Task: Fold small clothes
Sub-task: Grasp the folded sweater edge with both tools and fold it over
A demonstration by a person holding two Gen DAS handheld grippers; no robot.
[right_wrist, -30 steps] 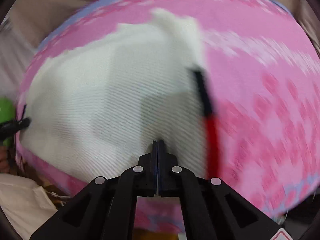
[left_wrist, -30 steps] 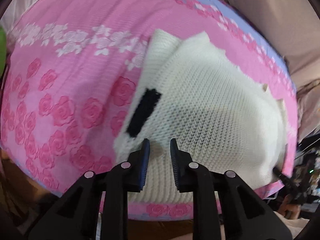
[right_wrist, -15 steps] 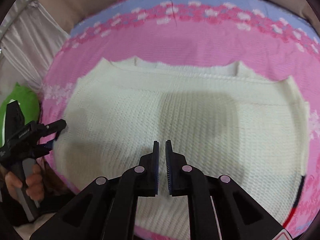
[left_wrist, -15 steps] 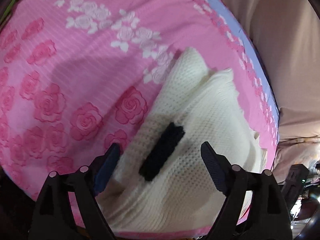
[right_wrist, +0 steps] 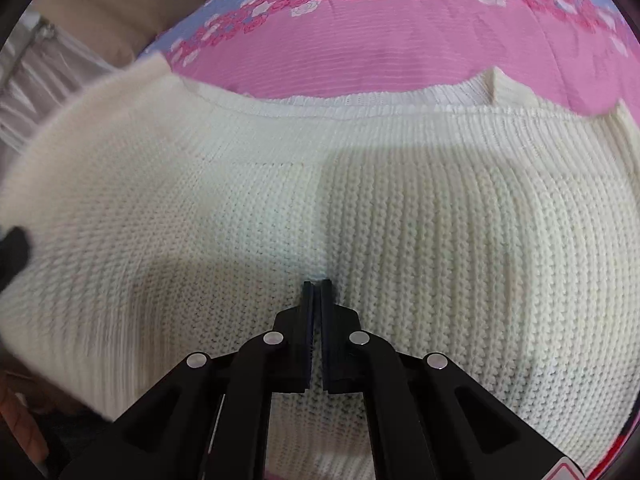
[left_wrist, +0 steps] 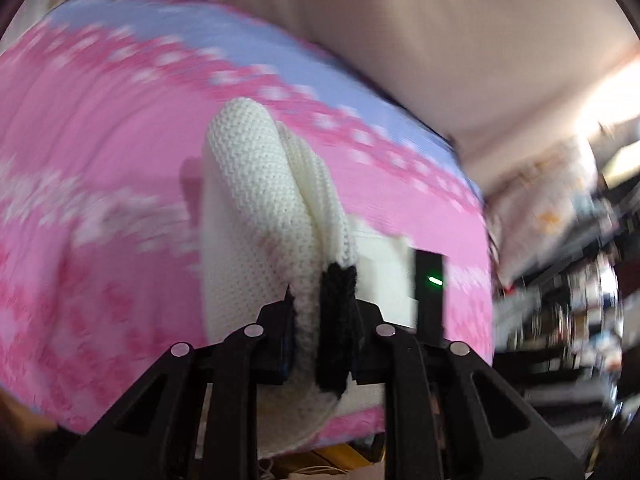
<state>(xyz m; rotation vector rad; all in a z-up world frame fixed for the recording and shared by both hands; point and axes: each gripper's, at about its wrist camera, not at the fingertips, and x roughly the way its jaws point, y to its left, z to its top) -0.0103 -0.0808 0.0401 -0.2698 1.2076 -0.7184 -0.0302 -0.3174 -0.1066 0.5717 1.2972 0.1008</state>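
Observation:
A cream knitted sweater [right_wrist: 360, 208] lies spread on a pink rose-print blanket [right_wrist: 360, 52]. My left gripper [left_wrist: 322, 320] is shut on the sweater's side edge [left_wrist: 256, 184], where a black knit patch [left_wrist: 336, 320] sits between the jaws, and holds that fold lifted upright above the blanket [left_wrist: 100, 168]. In the right wrist view the lifted edge shows blurred at the left [right_wrist: 80, 128]. My right gripper [right_wrist: 316, 292] is shut with nothing between its jaws, and its tips press down on the middle of the sweater.
A beige cushion or sofa back [left_wrist: 400, 32] rises behind the blanket. Cluttered shelves [left_wrist: 580, 280] stand at the far right. A grey curtain [right_wrist: 36, 80] hangs at the left. The right gripper's body with a green light [left_wrist: 430, 280] stands beyond the fold.
My left gripper was open over the black patch; it has closed on that edge and lifted it, swinging right. My right gripper moved down onto the sweater's middle.

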